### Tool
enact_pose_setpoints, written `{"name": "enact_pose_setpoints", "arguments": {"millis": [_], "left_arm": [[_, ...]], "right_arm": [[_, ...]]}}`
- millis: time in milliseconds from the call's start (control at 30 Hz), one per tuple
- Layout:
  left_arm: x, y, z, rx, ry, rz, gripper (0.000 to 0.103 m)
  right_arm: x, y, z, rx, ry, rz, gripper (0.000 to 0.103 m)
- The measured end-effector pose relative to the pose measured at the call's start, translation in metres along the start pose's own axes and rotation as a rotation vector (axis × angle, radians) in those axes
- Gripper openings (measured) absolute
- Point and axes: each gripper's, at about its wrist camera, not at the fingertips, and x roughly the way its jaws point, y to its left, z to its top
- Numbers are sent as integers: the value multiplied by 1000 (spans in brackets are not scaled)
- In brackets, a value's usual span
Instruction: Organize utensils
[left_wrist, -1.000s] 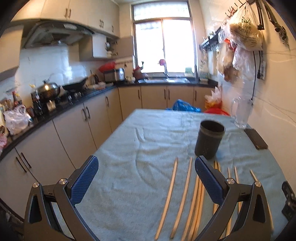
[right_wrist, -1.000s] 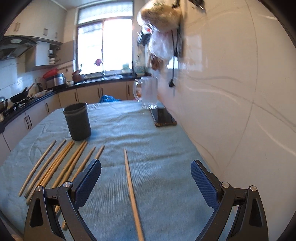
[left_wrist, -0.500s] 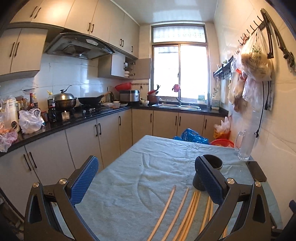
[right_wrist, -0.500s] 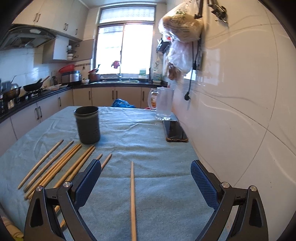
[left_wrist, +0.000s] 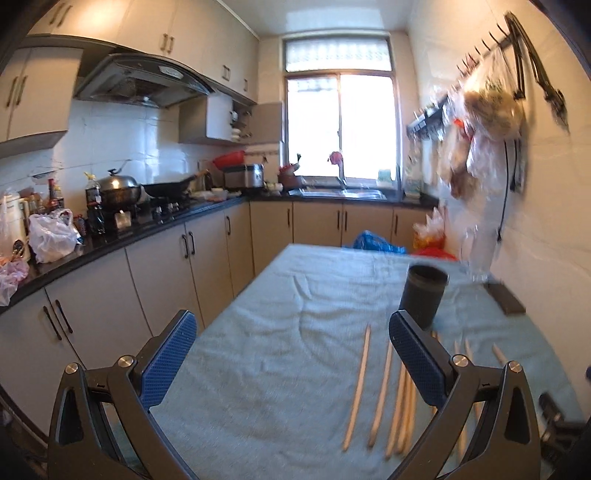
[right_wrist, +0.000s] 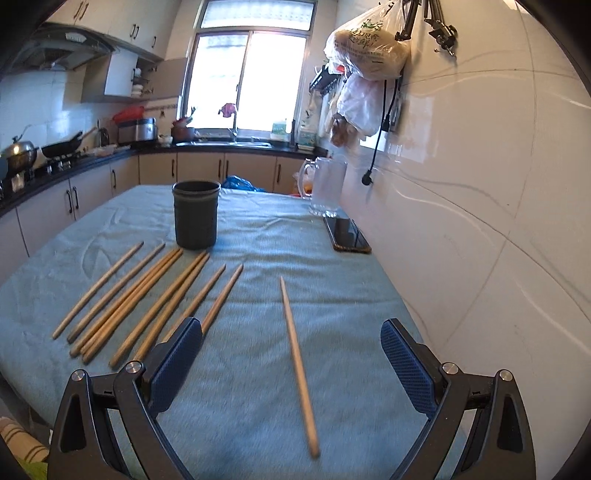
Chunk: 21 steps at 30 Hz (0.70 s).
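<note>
Several wooden chopsticks (right_wrist: 147, 295) lie side by side on the blue-green tablecloth (right_wrist: 351, 295), and one chopstick (right_wrist: 297, 362) lies apart to their right. A dark round holder cup (right_wrist: 195, 214) stands upright behind them. My right gripper (right_wrist: 291, 354) is open and empty, above the lone chopstick. In the left wrist view my left gripper (left_wrist: 291, 354) is open and empty above the cloth, with the chopsticks (left_wrist: 380, 384) and the cup (left_wrist: 424, 295) to its right.
A glass pitcher (right_wrist: 327, 188) and a black phone (right_wrist: 349, 234) sit by the white tiled wall on the right. Plastic bags (right_wrist: 369, 44) hang from wall hooks. Kitchen cabinets (left_wrist: 147, 266) and a counter run along the left.
Both views have shifted. The right gripper now sits higher and looks down more on the chopsticks. The left gripper has swung, and its view is blurred with motion. Both stay open.
</note>
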Motion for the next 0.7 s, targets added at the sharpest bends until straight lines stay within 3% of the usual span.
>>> {"name": "enact_pose_setpoints", "arguments": {"millis": [267, 600, 700], "left_arm": [[20, 30, -26, 6, 97, -93, 103], [54, 49, -19, 54, 122, -135, 103], [65, 50, -19, 72, 162, -148, 103]], "right_arm": [[-16, 17, -6, 22, 71, -78, 99], [-15, 28, 2, 76, 156, -156, 99], [-14, 31, 4, 84, 161, -163, 99]]}}
